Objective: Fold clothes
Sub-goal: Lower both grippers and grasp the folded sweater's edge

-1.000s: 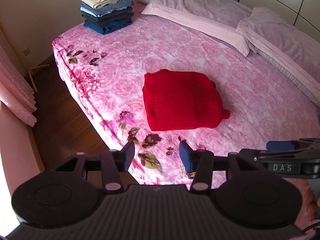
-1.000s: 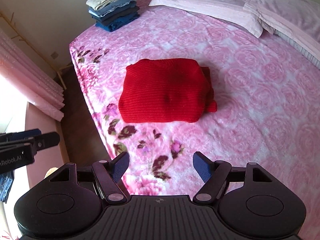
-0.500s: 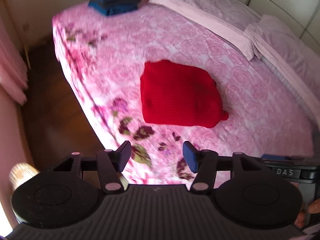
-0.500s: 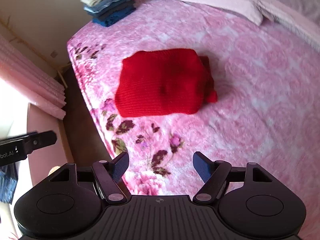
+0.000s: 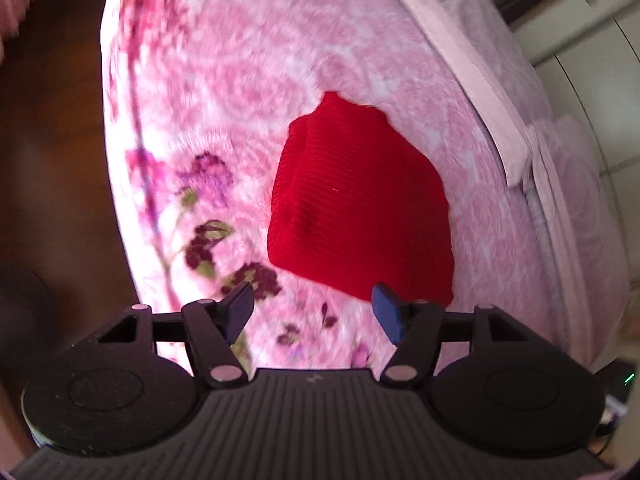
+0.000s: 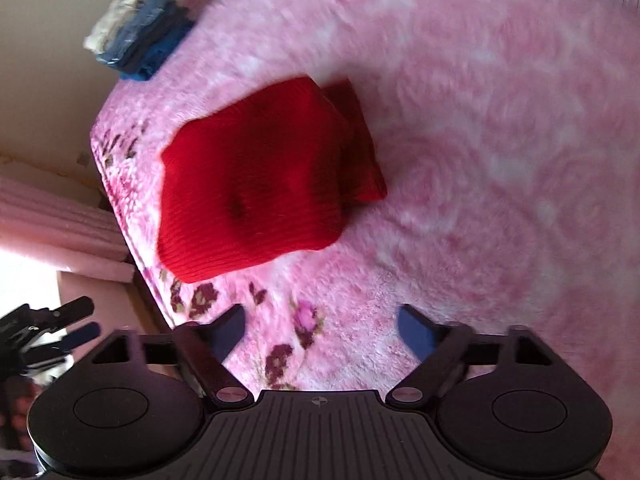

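The folded red sweater (image 5: pixel 360 208) lies mid-frame on the pink floral bedspread (image 5: pixel 224 92), untouched. Against the previous frames it sits tilted and closer to both cameras, with heavy motion blur. The left gripper (image 5: pixel 312 312) hangs over the bedspread's lower edge, fingers spread, holding nothing; the right gripper (image 6: pixel 320 334) likewise. Only the right view shows the stack of folded clothes (image 6: pixel 140 36) at upper left; only the left view shows the pillows (image 5: pixel 464 28) at upper right.

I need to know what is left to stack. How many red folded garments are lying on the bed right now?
1. The red folded garment lies alone on the pink bedspread, near its flowered edge, ahead of both open grippers. Others may lie out of view.
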Available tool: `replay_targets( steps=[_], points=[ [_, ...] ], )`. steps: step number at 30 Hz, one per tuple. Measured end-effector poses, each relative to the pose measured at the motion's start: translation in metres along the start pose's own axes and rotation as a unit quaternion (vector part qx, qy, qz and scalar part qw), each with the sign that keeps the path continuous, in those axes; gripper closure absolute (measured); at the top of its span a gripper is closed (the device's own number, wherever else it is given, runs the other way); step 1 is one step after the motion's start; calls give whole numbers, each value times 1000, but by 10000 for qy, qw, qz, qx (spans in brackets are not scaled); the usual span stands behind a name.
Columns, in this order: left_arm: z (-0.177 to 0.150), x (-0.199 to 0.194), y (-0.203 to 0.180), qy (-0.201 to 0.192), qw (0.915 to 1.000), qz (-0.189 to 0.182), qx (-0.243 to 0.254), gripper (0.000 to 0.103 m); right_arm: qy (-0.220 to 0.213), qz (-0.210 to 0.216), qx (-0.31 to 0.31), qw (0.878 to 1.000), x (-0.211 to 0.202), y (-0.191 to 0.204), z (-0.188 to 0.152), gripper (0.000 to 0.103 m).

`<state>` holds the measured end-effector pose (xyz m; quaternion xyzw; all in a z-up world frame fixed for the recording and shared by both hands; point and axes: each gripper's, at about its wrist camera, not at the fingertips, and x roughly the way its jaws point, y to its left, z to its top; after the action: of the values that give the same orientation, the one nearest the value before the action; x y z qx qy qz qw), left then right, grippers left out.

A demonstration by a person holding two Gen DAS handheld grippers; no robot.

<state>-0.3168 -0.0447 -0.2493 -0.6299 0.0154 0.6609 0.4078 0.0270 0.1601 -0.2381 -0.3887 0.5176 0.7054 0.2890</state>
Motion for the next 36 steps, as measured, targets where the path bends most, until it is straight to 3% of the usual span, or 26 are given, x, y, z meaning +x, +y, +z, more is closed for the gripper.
replay_targets(
  steps=[2,8,12,16,21,23,25,34,36],
  points=[
    [16,25,15,71,9993,-229,-292,41,71,152,309,9994,14,-17,15,13],
    [62,85,44,86,9944,-721,-769,38,-328,520,1030,9928,44,-52,67,12],
    [82,112,58,140,9880,-1114,-1058,36,-539,694,1154,9894,65,-62,97,10],
    [89,129,62,207,9834,-1387,-1154,32,-437,920,1075,9890,95,-67,121,7],
    [90,149,68,266,9782,-1540,-1371,27,-255,1148,989,9881,125,-71,126,7],
    [90,155,71,249,9761,-1605,-1441,27,-232,1296,984,9864,131,-72,126,1],
    [90,158,74,225,9742,-1690,-1479,27,-199,1470,959,9843,135,-72,125,1],
    [94,168,65,330,9748,-1921,-1086,28,124,1809,667,9812,155,-60,128,1],
    [96,171,60,350,9761,-1922,-948,40,130,1834,731,9802,156,-57,126,1]
  ],
)
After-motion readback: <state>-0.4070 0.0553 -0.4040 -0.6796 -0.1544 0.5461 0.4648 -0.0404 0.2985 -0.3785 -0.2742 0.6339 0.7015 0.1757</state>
